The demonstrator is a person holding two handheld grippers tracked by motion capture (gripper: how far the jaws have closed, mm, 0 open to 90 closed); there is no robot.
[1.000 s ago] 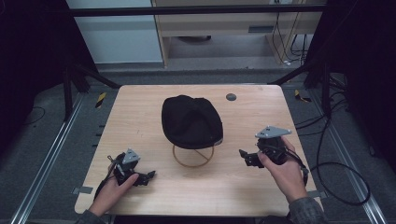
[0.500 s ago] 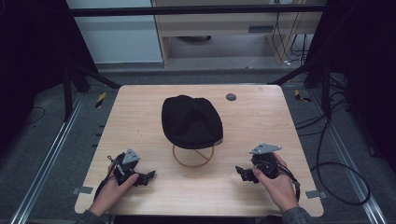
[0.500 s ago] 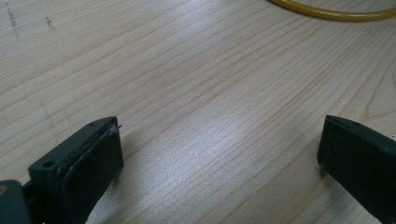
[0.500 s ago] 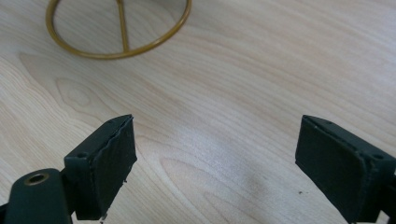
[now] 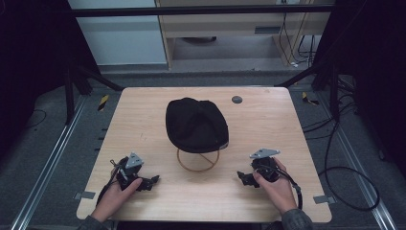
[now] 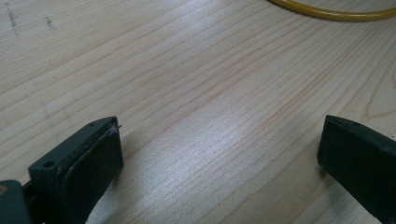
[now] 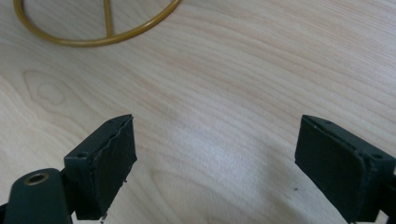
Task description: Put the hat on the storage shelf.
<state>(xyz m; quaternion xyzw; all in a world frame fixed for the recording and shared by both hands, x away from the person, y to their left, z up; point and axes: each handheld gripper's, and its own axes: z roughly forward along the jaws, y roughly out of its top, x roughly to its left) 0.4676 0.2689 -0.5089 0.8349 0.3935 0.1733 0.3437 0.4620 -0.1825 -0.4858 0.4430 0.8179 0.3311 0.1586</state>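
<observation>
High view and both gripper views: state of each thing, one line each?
Black fabric cap: perched on its stand, untouched.
Gold wire ring stand: upright on the table, base flat.
Left gripper: jaws open, empty, low over the wooden table.
Right gripper: jaws open, empty, low over the table.

The black cap point(image 5: 196, 123) covers the top of the gold wire stand point(image 5: 198, 160), hiding how it is held up. The small dark disc point(image 5: 237, 99) near the table's point(image 5: 143, 115) far edge is too small to identify. Both forearms are cut off by the bottom edge.
</observation>
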